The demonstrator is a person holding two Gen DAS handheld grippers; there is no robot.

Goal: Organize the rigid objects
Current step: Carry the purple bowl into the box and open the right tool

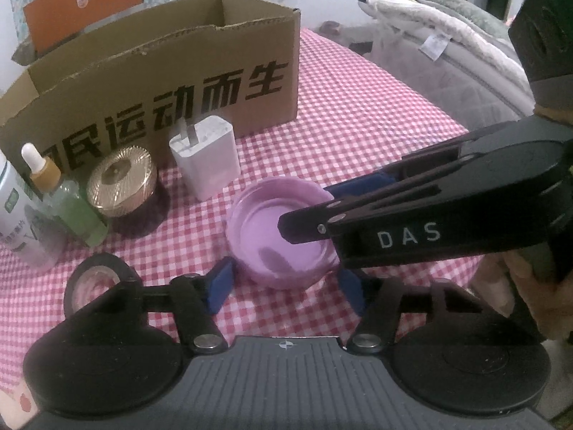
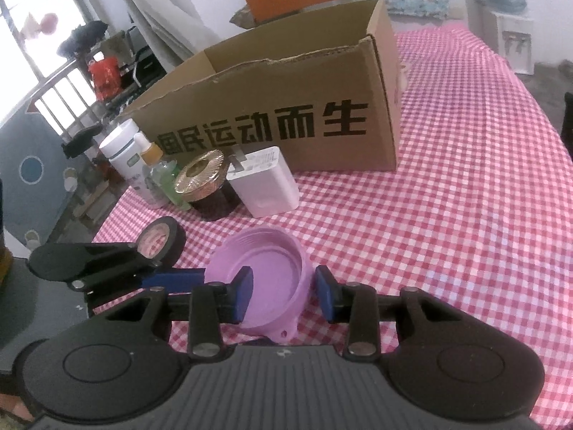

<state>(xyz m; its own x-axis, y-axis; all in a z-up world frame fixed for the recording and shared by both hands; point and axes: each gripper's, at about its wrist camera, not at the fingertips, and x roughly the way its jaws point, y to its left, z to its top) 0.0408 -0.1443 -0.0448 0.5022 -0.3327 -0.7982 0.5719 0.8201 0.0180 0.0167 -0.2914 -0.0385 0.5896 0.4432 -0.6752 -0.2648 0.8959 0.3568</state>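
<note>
Two grippers meet at one shallow round lilac plastic lid (image 2: 265,279) lying rim-up on the red-and-white checked tablecloth (image 2: 447,215). My right gripper (image 2: 284,295) straddles its wall: the left blue pad (image 2: 242,294) sits inside the dish, the right blue pad sits just outside the rim, and the gap looks wider than the wall, so I read the jaws as parted rather than clamped. A small loop tab on the lid points back toward this gripper's body.

My left gripper (image 1: 286,292) stands wide, its blue pads (image 1: 219,288) flanking the near side of the same lid (image 1: 265,236), one at each edge; I cannot tell whether either touches it. From this view the right tool's black arm reaches in from the right, across the dish.

Just left of the left gripper's fingers lies a black roll of tape (image 1: 95,281), flat on the cloth. Ahead of both grippers, beyond the lid, stands a row: a white square power adapter (image 1: 206,159) with its prongs up, a dark jar with a ribbed gold lid (image 1: 123,182), a green glass dropper bottle (image 1: 66,197), and a white cylindrical bottle (image 2: 125,152) at the far left. Behind that row sits an open brown cardboard box (image 2: 286,100) printed with black Chinese characters.
</note>
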